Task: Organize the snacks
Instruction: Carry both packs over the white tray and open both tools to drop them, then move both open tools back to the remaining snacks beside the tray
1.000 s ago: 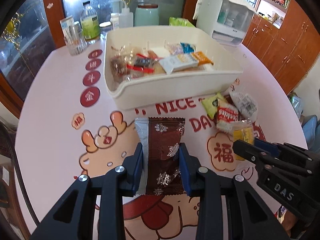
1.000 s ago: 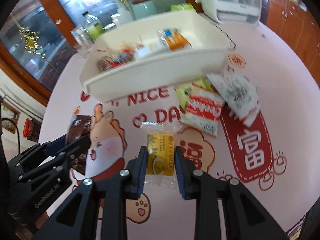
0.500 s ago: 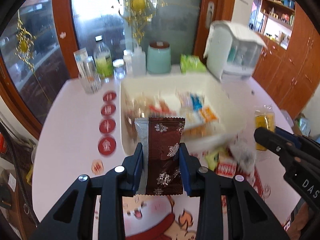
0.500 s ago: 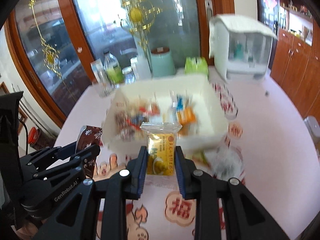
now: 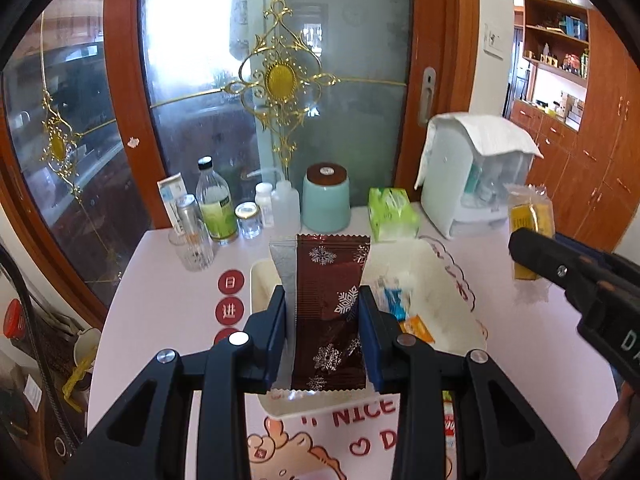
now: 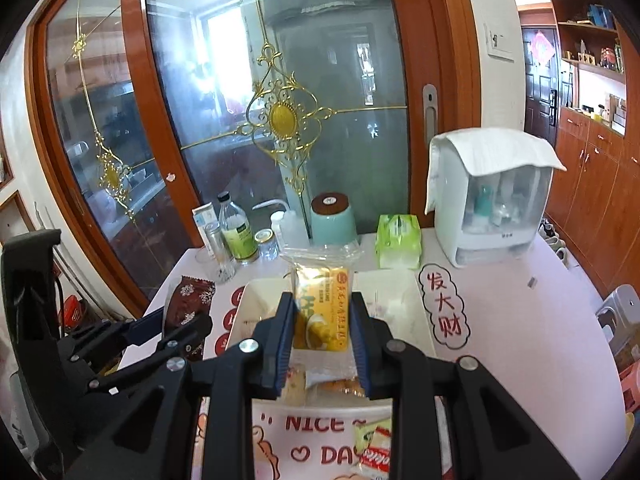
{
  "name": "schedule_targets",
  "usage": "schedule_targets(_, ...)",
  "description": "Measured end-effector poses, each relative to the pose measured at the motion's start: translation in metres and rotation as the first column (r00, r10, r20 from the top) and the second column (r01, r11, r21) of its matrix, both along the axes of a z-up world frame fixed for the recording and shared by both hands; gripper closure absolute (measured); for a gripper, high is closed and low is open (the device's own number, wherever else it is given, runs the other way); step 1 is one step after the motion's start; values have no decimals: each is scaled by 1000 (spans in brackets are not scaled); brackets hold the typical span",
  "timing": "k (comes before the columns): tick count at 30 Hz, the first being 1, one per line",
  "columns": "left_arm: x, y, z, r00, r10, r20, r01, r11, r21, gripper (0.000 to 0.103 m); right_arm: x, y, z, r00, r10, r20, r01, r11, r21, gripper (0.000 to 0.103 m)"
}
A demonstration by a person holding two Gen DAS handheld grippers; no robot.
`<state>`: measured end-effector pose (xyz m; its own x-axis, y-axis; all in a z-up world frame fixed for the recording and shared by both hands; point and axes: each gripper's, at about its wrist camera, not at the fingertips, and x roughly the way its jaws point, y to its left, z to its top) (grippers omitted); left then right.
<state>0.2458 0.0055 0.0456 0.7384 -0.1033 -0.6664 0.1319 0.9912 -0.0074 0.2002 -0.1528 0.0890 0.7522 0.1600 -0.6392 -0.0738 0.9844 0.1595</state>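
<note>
Left wrist view: my left gripper (image 5: 323, 334) is clamped on a dark brown foil snack packet with white snowflakes (image 5: 330, 312), blue pads pressing both long edges, the packet standing upright between the fingers. Behind and below it sits the cream rectangular plastic bin (image 5: 436, 276), with a few wrapped snacks visible inside, blurred. The bin rests on a round table under a pink printed cloth (image 5: 160, 280). At the far edge of the table stand a clear bottle with a green label (image 5: 214, 204), a mint-green canister with a brown lid (image 5: 326, 200), a lime-green tissue pack (image 5: 392, 212) and a white countertop appliance draped with a white cloth (image 5: 476, 168). To the right my right gripper (image 5: 532, 256) comes in from the side, holding a yellow snack in a clear wrapper (image 5: 530, 220) in the air. Right wrist view: my right gripper (image 6: 323, 332) is clamped on that yellow snack in a clear wrapper (image 6: 324, 308), upright, above the near half of the cream bin (image 6: 416, 320). At left, my left gripper (image 6: 176, 332) holds the brown snowflake packet (image 6: 190, 302) beside the bin's left wall. A red-and-white snack packet (image 6: 376, 456) lies on the cloth in front of the bin.
</note>
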Motion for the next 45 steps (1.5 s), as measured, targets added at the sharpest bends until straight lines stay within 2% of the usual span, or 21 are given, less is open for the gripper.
schedule_targets(9,35,-10,2,1000,18,7,-19,999,32,71,35,-4,-6,1000,-8,-7,8,1000,-1,76)
schedule_targets(22,84,-14,-49,993,62,-101,-55,996,68,70,84,-8,-48,994,-30,-104,28,999,-18,76)
schedule_targets(23,87,-14,-54,992,64,-112,-56,996,67,68,87,-8,-53,993,-31,-114,29,999,-23,76)
schedule_targets(25,94,-14,-65,987,71,-147,-61,996,65,37,95,-9,-64,989,-41,-143,37,999,-30,75)
schedule_targets(26,97,-13,-70,984,72,-164,-62,996,63,12,99,-9,-69,987,-43,-158,39,999,-30,75)
schedule_targets(27,98,-12,-74,982,84,-169,-74,995,66,9,102,-10,-74,983,-46,-178,42,999,-30,74)
schedule_targets(31,95,-8,-84,979,90,-181,-77,994,76,9,105,-17,-91,971,-67,-229,66,998,-12,68)
schedule_targets(45,64,-3,-82,979,98,-178,-88,994,65,9,79,-17,-95,969,-40,-245,40,999,-6,67)
